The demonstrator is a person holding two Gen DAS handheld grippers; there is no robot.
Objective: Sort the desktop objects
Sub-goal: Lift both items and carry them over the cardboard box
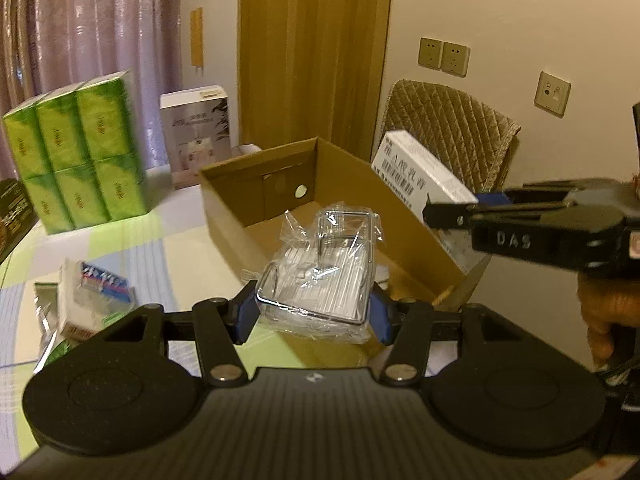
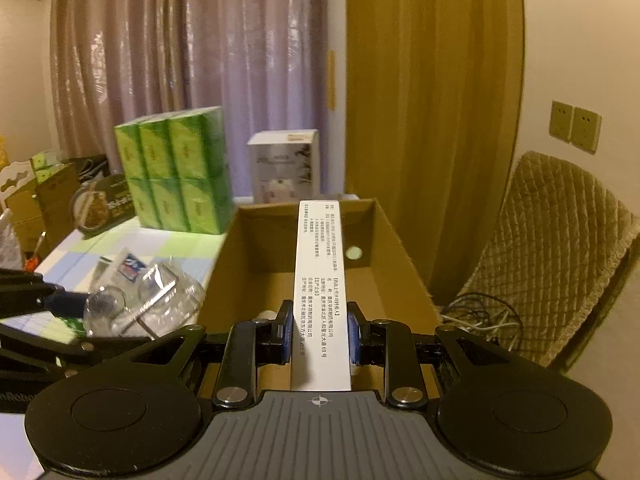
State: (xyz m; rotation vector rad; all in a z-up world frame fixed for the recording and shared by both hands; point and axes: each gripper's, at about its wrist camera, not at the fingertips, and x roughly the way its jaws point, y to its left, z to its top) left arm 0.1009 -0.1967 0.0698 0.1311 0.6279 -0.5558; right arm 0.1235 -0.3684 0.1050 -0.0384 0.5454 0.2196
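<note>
Both grippers loaded, both held over the open cardboard box point(image 1: 340, 184) at the table's edge.

Left gripper point(image 1: 312, 312): jaws about half open, blue pads pressed on either side of a clear plastic packet point(image 1: 320, 276) with a wire frame showing through the wrap. The packet is gripped at its near end, so most of it sticks out forward over the box's near wall. Looks like a hold chosen for letting go straight into the box.

Right gripper point(image 2: 318, 332): jaws nearly shut on a slim white carton point(image 2: 320, 280) printed with small black text. It is clamped across its narrow width, long axis pointing ahead over the box interior. In the left view the same carton point(image 1: 420, 176) hangs above the box's right wall, clear of it.

Box looks mostly empty; a round hole shows in its far wall. I cannot tell whether anything lies on its floor beneath the packet.

Left on the tablecloth point(image 1: 180, 248): a small blue-and-white packet point(image 1: 96, 292), a stack of green tissue packs point(image 1: 80, 152), a white box point(image 1: 196, 128) behind.

Judgement: both items mid-carry, release not yet done.
</note>
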